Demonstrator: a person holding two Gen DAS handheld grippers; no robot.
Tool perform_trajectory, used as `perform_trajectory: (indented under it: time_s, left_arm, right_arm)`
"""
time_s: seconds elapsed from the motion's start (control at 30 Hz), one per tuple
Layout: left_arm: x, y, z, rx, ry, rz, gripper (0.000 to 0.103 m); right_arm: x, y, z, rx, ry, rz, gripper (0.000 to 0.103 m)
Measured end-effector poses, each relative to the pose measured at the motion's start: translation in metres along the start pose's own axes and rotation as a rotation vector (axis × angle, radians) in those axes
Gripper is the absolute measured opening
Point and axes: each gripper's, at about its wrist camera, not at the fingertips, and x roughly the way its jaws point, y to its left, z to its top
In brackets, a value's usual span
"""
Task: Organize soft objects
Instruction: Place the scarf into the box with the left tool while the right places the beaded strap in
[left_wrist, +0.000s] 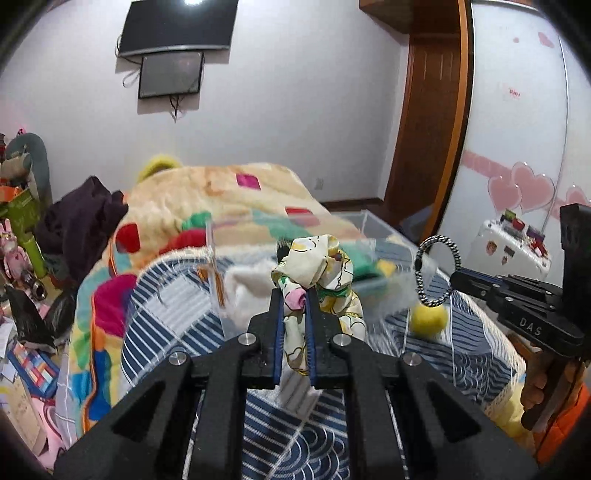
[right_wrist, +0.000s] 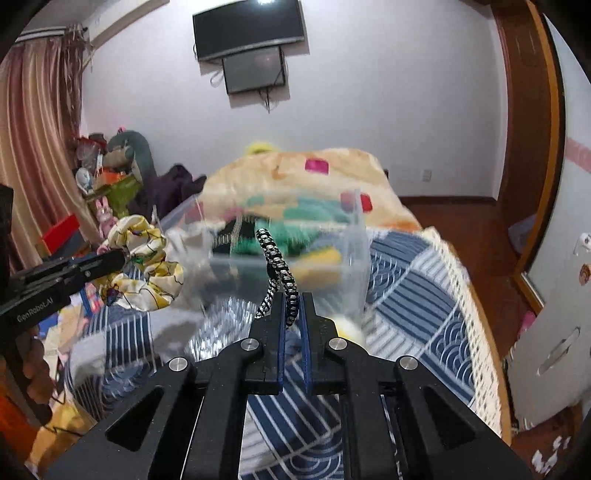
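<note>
My left gripper (left_wrist: 294, 300) is shut on a cream patterned fabric scrunchie (left_wrist: 317, 266), held above the bed; the scrunchie also shows in the right wrist view (right_wrist: 147, 266). My right gripper (right_wrist: 293, 306) is shut on a black-and-white braided hair band (right_wrist: 277, 262), which shows as a loop in the left wrist view (left_wrist: 437, 271). A clear plastic box (right_wrist: 354, 236) with green, yellow and white soft items stands on the bed just beyond both grippers. A yellow ball (left_wrist: 428, 319) lies on the bedspread beside the box.
The bed has a blue-and-white patterned bedspread (left_wrist: 461, 347) and a colourful blanket (left_wrist: 221, 199) heaped behind. Dark clothes (left_wrist: 81, 221) and cluttered toys lie at the left. A wardrobe (right_wrist: 554, 295) and wooden door stand at the right.
</note>
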Motion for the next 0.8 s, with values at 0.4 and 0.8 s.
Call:
perform_trajectory:
  time_s: [0.4,0.8]
  left_arm:
    - [0.033,0.004,0.036,-0.037,-0.056,0.028,0.009]
    - [0.095,0.005,0.041,-0.081,0.037,0.021,0.009]
  right_arm:
    - [0.013,-0.008,0.044,0.003,-0.1,-0.04,0.007]
    - [0.055,-0.007,0.06,-0.013,-0.054,-0.076,0.007]
